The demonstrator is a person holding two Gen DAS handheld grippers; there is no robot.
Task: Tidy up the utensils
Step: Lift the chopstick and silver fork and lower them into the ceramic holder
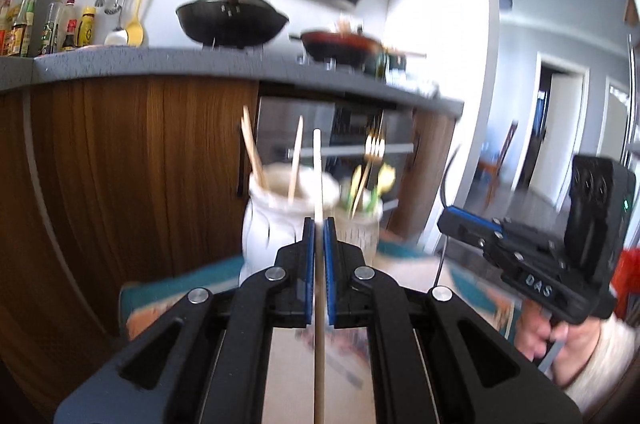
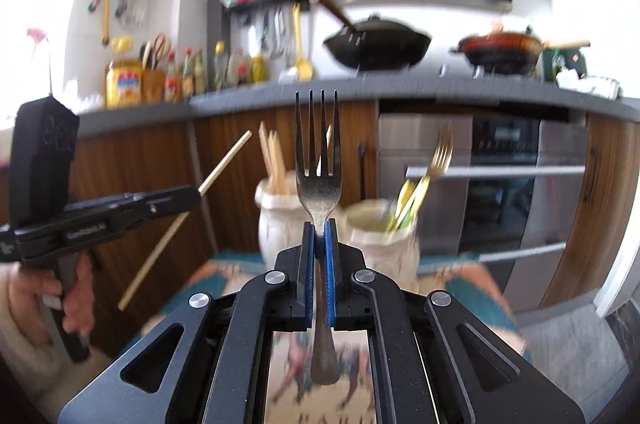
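Left gripper point(image 1: 319, 224) clamped on wooden chopstick point(image 1: 318, 176), long axis upright. White jar point(image 1: 276, 220) with chopsticks dead ahead at 12 o'clock, just beyond. Right gripper point(image 2: 319, 228) clamped on steel fork point(image 2: 318, 160), tines up. Cutlery cup point(image 2: 380, 236) at 1 o'clock, nearer this hand.

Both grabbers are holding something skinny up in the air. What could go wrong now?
The left gripper pinches a long wooden chopstick near its middle, so it might swivel or slip. The silver metal fork in the right gripper is smooth and could slide. Both white ceramic jars stand close together, so a nudge might tip one.
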